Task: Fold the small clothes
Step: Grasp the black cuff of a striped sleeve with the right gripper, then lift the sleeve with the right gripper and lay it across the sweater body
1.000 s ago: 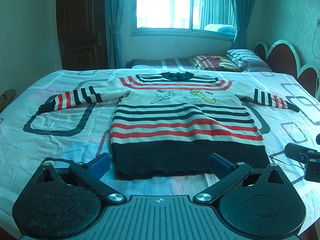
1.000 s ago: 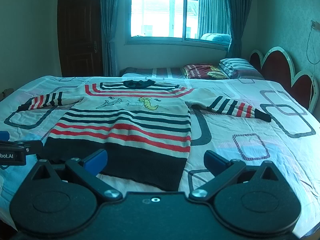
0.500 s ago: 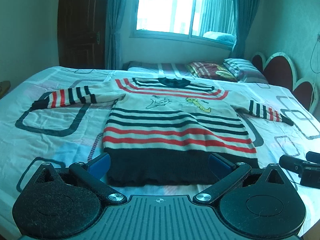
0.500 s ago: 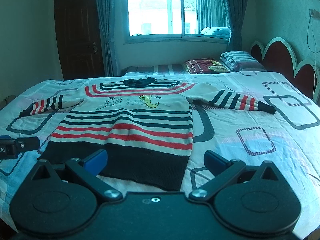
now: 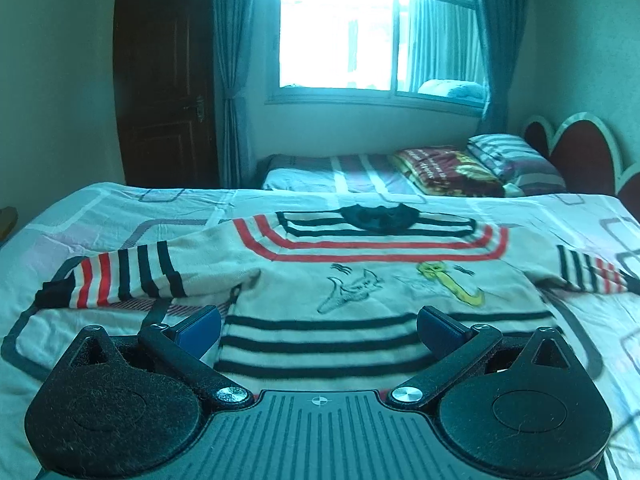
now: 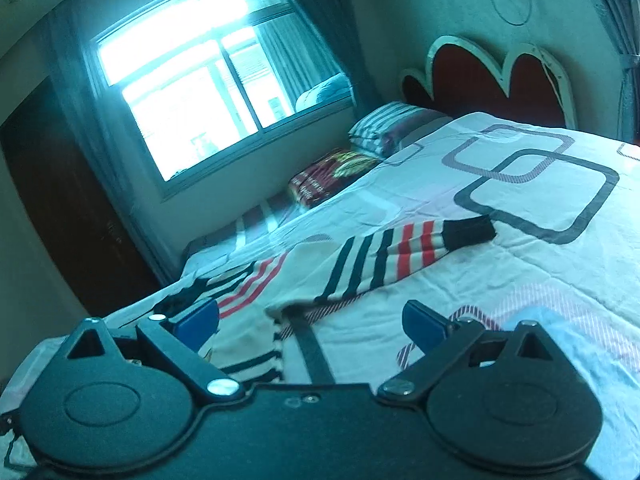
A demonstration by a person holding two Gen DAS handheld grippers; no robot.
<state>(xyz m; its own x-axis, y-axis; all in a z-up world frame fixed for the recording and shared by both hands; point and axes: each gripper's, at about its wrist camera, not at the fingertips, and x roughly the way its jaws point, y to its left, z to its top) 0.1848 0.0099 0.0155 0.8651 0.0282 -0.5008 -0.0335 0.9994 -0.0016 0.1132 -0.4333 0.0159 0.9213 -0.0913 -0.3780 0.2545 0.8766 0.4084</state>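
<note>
A small cream sweater [image 5: 360,280] with red and black stripes, a black collar and cartoon figures lies flat, face up, on the bed, both sleeves spread out. My left gripper [image 5: 318,326] is open and empty, hovering over the sweater's chest, near its left armpit. Its left sleeve [image 5: 120,280] lies ahead to the left. In the tilted right wrist view, my right gripper [image 6: 310,320] is open and empty over the sweater's right armpit. The striped right sleeve [image 6: 400,256] with its black cuff stretches ahead to the right.
The bed sheet [image 6: 520,248] is white with dark rounded-square prints. A second bed with pillows [image 5: 460,168] stands behind, under the window [image 5: 360,40]. A red headboard [image 6: 480,76] is at the right. A dark door [image 5: 168,100] is at the back left.
Both grippers have moved forward from the hem over the sweater's body. The right gripper has swung right and tilted, now facing the right sleeve. Both stay open.
</note>
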